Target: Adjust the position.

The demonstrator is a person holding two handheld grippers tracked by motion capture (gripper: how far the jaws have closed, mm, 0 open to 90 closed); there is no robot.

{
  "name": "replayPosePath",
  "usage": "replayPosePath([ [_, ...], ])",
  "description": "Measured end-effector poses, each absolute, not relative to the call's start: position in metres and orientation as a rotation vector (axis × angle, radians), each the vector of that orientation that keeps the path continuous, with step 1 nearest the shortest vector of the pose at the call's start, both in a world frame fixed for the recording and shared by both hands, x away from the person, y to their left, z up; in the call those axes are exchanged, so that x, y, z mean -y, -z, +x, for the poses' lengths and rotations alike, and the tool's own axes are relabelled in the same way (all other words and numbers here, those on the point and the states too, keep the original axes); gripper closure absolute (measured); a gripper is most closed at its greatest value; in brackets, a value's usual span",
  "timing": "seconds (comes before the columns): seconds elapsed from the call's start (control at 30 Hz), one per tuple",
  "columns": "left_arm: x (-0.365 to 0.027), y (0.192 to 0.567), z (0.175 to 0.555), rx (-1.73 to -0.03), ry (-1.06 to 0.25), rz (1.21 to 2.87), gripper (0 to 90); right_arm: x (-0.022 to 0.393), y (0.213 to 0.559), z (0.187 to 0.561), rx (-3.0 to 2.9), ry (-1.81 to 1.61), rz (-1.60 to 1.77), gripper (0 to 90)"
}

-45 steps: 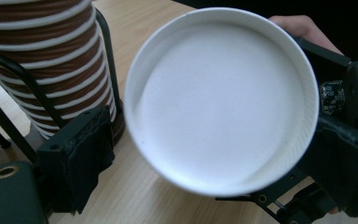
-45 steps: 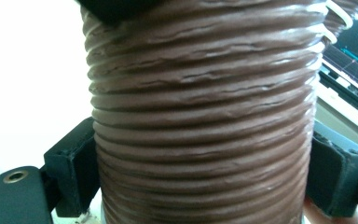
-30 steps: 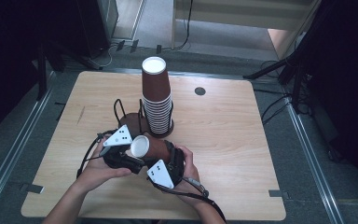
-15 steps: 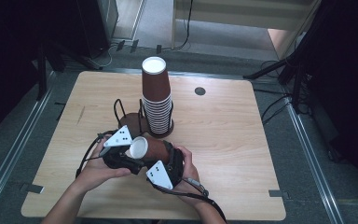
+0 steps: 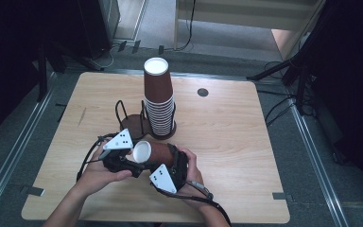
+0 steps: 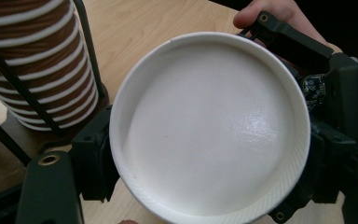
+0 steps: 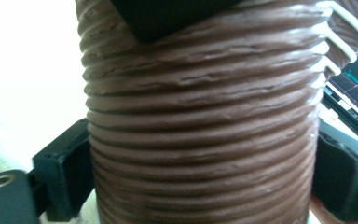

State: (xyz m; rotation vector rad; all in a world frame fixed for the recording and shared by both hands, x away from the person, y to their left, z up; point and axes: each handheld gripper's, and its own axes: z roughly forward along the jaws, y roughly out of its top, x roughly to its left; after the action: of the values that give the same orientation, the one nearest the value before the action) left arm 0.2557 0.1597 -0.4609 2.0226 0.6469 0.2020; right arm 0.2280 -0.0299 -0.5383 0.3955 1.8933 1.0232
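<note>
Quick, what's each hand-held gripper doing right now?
Left hand-held gripper: shut on the brown paper cup, jaws just closed.
Right hand-held gripper: jaws just opening, pads beside the cup's ribbed wall; grip cannot be told.

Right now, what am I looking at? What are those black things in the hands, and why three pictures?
A person at a wooden table holds a black tool in each hand. Each tool has two jaws that pinch like tongs. One picture is taken from above; the other two come from little cameras riding on the tools. On the table, a stack of brown paper cups stands upside down in a wire holder. One brown cup lies sideways between the tools. The left gripper is shut on its white bottom end. The right gripper has just been opening its jaws around the cup; whether they press it I cannot tell.
</note>
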Motion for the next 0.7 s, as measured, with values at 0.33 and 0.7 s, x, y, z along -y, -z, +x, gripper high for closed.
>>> replayPosePath([
  [0.33, -0.171, 0.465, 0.238, -0.746, -0.247, 1.920, 23.4, 0.033, 0.531, 0.200, -1.883, -1.099, 0.411, 0.0],
  [0.7, -0.166, 0.475, 0.234, -0.787, -0.387, 1.802, 23.3, 0.059, 0.511, 0.185, -1.826, -1.203, 0.628, 0.7],
])
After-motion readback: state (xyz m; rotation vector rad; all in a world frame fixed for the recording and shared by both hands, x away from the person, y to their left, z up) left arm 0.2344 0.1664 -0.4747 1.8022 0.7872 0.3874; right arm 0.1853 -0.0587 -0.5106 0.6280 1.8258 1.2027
